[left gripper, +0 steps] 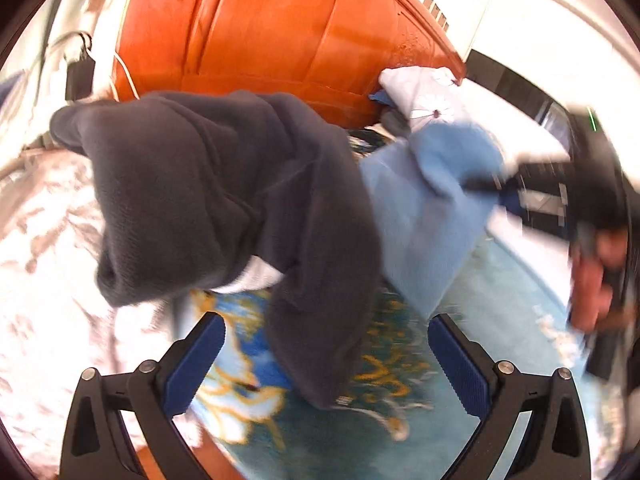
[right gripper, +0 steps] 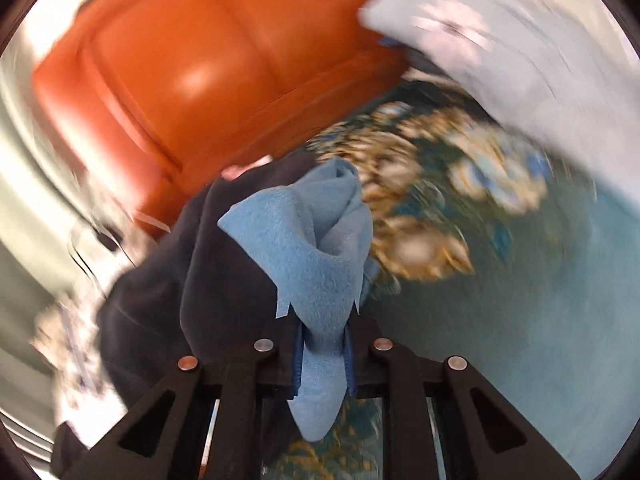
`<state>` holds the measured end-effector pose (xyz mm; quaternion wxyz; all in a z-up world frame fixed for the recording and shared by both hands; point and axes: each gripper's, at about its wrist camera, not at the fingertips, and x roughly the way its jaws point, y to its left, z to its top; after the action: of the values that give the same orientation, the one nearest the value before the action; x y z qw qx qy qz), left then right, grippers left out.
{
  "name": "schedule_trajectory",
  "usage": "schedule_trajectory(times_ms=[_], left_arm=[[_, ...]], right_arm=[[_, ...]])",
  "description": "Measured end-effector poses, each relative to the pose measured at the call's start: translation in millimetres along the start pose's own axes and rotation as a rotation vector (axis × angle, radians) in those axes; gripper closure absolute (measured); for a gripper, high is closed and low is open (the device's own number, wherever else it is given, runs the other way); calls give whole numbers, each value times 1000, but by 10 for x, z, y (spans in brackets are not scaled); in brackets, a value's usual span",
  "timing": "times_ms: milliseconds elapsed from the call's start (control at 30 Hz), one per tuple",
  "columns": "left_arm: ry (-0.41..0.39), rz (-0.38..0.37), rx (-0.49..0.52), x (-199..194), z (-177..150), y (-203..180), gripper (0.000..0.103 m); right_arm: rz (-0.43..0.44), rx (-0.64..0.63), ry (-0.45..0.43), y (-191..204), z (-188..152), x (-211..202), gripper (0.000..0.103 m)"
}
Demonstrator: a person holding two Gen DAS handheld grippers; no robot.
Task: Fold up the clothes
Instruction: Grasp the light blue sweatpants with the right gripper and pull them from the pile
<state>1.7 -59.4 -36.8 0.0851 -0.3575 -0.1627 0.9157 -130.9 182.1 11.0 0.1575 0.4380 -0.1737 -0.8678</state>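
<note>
A light blue fleece garment [right gripper: 320, 248] is pinched between the blue pads of my right gripper [right gripper: 323, 356], which is shut on it; it bunches up ahead of the fingers. In the left wrist view the same blue garment [left gripper: 424, 216] hangs stretched to the right, held by the right gripper [left gripper: 492, 186], blurred. A dark grey garment [left gripper: 224, 192] hangs draped in front of my left gripper [left gripper: 324, 364], whose fingers are wide open and empty below it. The dark garment [right gripper: 168, 304] also hangs left of the blue one in the right wrist view.
An orange leather headboard [left gripper: 272, 32] stands behind. A teal bedspread with gold and blue floral pattern [left gripper: 384, 364] lies below. A white floral pillow [left gripper: 428, 96] lies at the back right, and a white patterned sheet [left gripper: 44, 272] at the left.
</note>
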Motion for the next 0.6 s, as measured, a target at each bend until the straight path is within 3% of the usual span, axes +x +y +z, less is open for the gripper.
schedule_trajectory(times_ms=[133, 233, 600], left_arm=[[8, -28, 41, -35, 12, -222, 0], [12, -28, 89, -71, 43, -403, 0], [55, -152, 203, -371, -267, -1305, 0]], right_arm=[[23, 108, -44, -532, -512, -516, 87], [-9, 180, -62, -851, -947, -958, 87], [-131, 433, -197, -1942, -2496, -2844, 87]])
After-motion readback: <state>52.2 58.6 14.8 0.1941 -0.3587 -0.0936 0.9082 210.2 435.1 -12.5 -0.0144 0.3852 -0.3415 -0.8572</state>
